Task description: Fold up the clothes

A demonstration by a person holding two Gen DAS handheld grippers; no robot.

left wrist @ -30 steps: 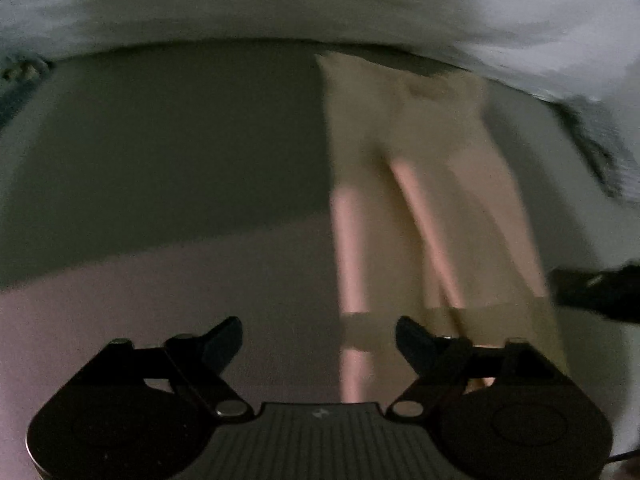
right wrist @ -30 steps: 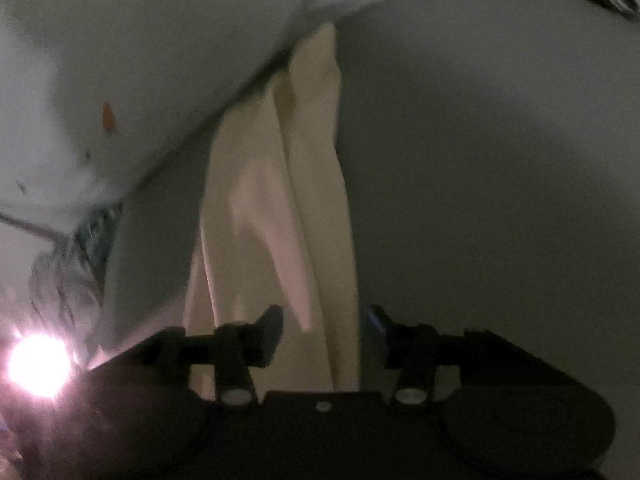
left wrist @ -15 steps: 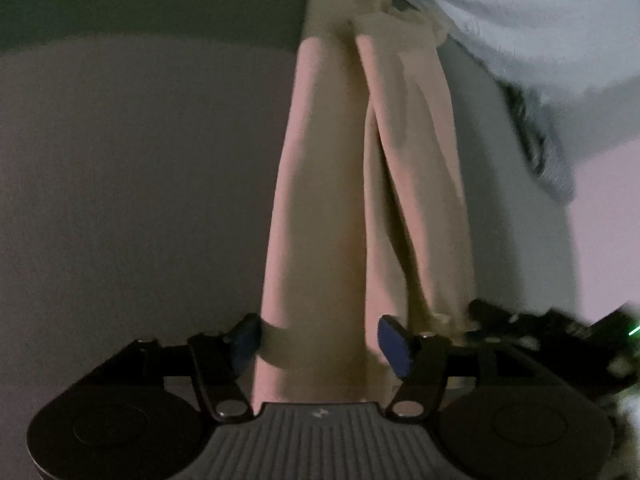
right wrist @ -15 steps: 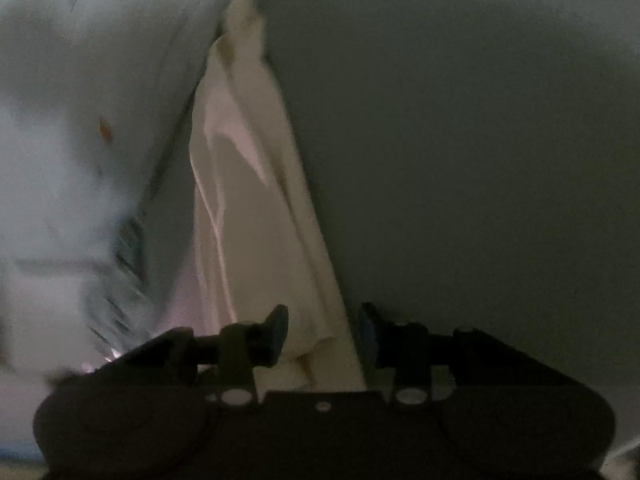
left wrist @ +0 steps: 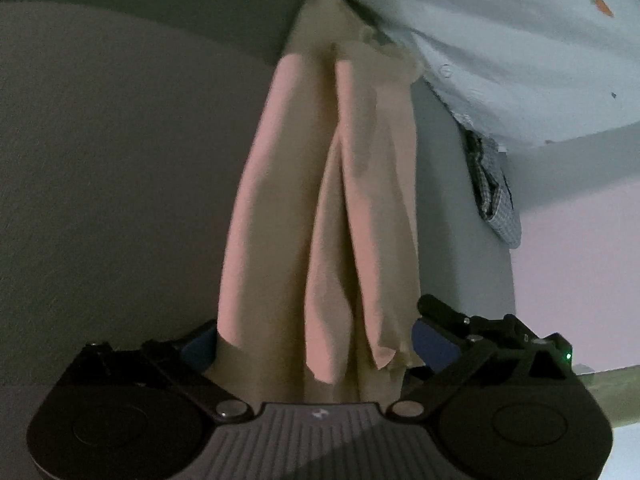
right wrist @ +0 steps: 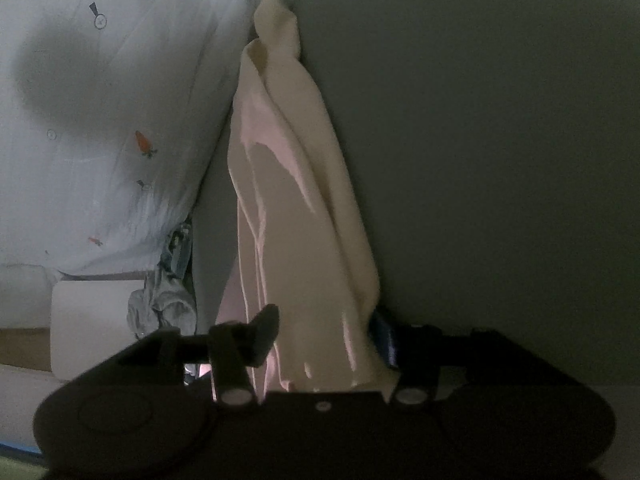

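While just widening, both claws slack: left claw [left wrist: 310, 346] and right claw [right wrist: 326, 338] astride cream garment [left wrist: 320, 208].

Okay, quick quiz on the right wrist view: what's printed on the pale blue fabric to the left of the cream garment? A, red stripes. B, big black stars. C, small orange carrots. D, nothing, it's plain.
C: the pale blue fabric carries small orange carrot shapes with dark tops, lying left of the cream garment that runs between the right gripper's fingers.
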